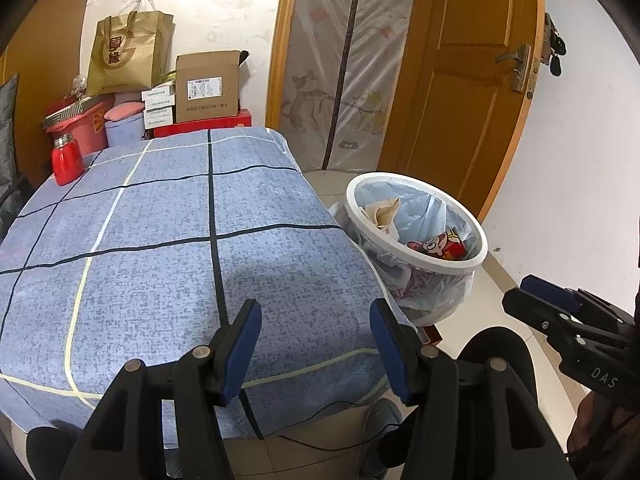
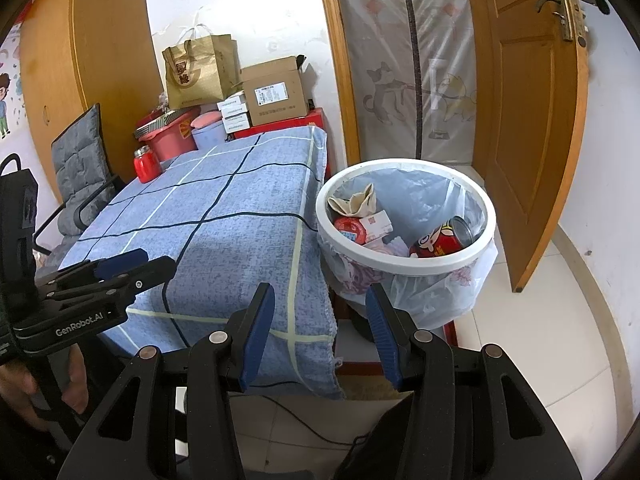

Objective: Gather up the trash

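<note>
A white-rimmed bin (image 1: pixel 452 267) lined with a clear bag stands on the floor at the right end of the table. In the right wrist view the bin (image 2: pixel 404 257) holds a red can (image 2: pixel 440 242), a small white box (image 2: pixel 374 224) and crumpled beige paper (image 2: pixel 356 200). My left gripper (image 1: pixel 316 320) hovers open over the blue checked tablecloth (image 1: pixel 160 208) with nothing between its blue pads. My right gripper (image 2: pixel 320 304) is open and empty too, near the table's corner and short of the bin. Each gripper shows in the other's view: the right gripper (image 1: pixel 520 292), the left gripper (image 2: pixel 160 262).
A red flask (image 1: pixel 67 160) stands at the table's far left corner. Behind the table are stacked boxes (image 1: pixel 208 88), a gold paper bag (image 1: pixel 128 60) and pink tubs. A cushioned chair (image 2: pixel 80 176) sits left of the table. An open wooden door (image 2: pixel 532 128) stands right of the bin.
</note>
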Demonstrator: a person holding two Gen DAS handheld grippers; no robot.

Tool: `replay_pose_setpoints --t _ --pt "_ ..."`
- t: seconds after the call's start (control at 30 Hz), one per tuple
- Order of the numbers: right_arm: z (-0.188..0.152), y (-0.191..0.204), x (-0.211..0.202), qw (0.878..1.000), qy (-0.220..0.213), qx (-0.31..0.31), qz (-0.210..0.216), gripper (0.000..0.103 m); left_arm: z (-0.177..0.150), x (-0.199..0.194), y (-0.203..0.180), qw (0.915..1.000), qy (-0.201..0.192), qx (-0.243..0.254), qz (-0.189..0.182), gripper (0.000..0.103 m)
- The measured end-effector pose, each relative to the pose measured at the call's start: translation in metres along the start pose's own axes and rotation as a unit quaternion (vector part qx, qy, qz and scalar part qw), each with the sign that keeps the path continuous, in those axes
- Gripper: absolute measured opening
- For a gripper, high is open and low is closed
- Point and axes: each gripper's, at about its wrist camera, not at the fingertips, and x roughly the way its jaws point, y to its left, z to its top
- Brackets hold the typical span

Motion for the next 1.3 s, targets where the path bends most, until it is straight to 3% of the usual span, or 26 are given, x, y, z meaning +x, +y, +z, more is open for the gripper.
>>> replay_pose_setpoints --t 1.3 --pt "0.0032 0.007 0.0081 1.0 0.005 -0.009 0.004 0.048 -0.0006 -0.0022 0.0017 1.0 -0.003 -0.002 -0.007 0.056"
